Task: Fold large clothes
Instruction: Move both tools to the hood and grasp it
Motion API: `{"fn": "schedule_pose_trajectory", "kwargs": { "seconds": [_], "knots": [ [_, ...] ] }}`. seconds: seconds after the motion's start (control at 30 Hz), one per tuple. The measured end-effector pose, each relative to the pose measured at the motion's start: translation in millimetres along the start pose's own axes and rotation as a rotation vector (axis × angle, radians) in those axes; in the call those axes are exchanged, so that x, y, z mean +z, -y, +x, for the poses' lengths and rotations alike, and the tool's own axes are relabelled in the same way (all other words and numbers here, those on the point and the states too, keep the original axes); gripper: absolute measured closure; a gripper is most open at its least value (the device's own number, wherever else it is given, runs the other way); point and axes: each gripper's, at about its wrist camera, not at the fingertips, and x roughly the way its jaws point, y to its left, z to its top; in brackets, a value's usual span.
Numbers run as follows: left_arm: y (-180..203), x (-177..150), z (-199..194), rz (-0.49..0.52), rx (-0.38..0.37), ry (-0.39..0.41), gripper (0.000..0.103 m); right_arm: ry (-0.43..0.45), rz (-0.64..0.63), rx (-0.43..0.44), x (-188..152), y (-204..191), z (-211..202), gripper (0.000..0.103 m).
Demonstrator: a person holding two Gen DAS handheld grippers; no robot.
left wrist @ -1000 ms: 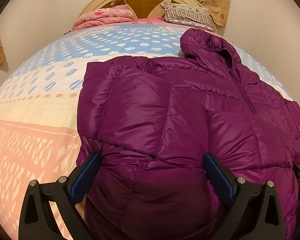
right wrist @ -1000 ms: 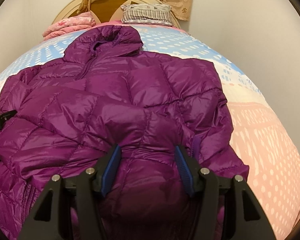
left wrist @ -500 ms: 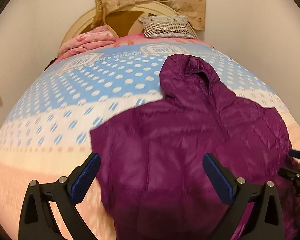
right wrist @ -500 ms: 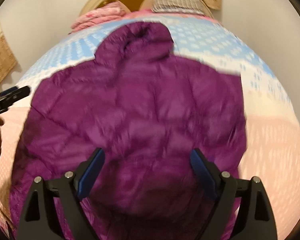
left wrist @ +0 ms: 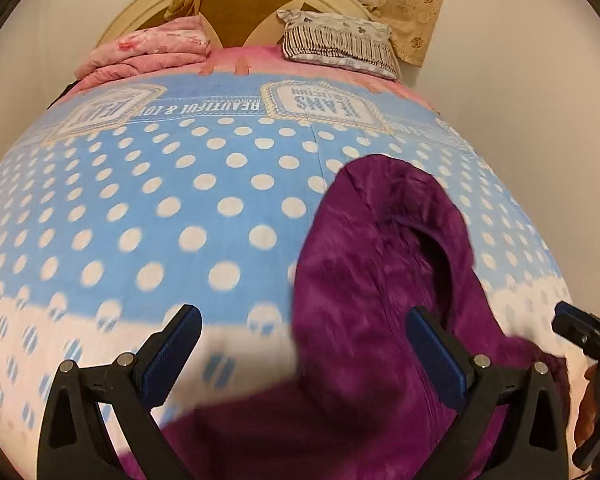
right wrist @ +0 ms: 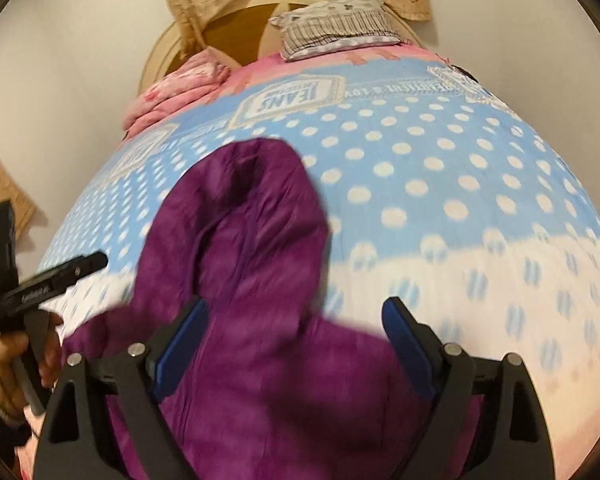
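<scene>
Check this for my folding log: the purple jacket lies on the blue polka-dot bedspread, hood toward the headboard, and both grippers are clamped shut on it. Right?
Not quite. Purple jacket, bedspread and hood are right, but both wrist views show the left gripper and right gripper with jaws wide open, gripping nothing.

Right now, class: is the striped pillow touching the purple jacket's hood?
Apart. The left wrist view shows dotted blanket plainly separating the striped pillow from the hood.

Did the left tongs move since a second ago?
Yes. The left tongs went forward toward the striped pillow, from over the purple jacket hem to near its hood.
</scene>
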Motion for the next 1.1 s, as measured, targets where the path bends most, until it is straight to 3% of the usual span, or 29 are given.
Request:
{"fn": "schedule_pose_trajectory", "kwargs": {
  "seconds": [0.17, 0.47, 0.53, 0.57, 0.6, 0.63, 0.67, 0.73, 0.9, 1.1],
  "knots": [
    [-2.0, 22.8, 41.6, 0.009, 0.038, -0.013, 0.001, -0.043, -0.005, -0.037, 27.4, 7.7, 48.2, 0.012],
    [-8.1, 40.9, 81.1, -0.044, 0.05, -0.007, 0.001, -0.054, 0.04, -0.045, 63.9, 14.8, 93.9, 0.012],
    [-7.8, 38.1, 86.0, -0.05, 0.025, -0.014, 0.017, -0.058, 0.057, -0.026, 64.1, 14.8, 101.2, 0.014],
    [-6.0, 35.9, 87.6, -0.041, 0.01, -0.021, 0.052, -0.069, 0.05, -0.02, 63.3, 12.6, 104.7, 0.03],
    [-2.5, 32.5, 92.2, -0.016, -0.017, -0.058, 0.09, -0.077, 0.029, -0.018, 64.9, 8.9, 108.6, 0.054],
    [0.1, 30.0, 92.2, 0.002, -0.034, -0.076, 0.098, -0.06, -0.017, -0.035, 62.5, 1.8, 104.3, 0.065],
    [3.8, 28.0, 87.6, 0.028, -0.039, -0.061, 0.098, -0.042, -0.039, -0.04, 60.3, -2.7, 98.0, 0.077],
    [12.6, 25.3, 67.6, 0.095, -0.026, 0.011, 0.099, -0.024, -0.061, -0.013, 55.8, -7.2, 85.0, 0.087],
    [17.2, 25.0, 21.5, 0.105, -0.072, 0.1, 0.101, 0.057, -0.117, -0.004, 39.7, -14.9, 37.4, 0.092],
    [32.5, 5.8, -8.4, 0.16, -0.104, 0.121, 0.102, 0.127, -0.194, 0.008, 14.6, -33.2, -4.1, 0.094]
  ]
}}
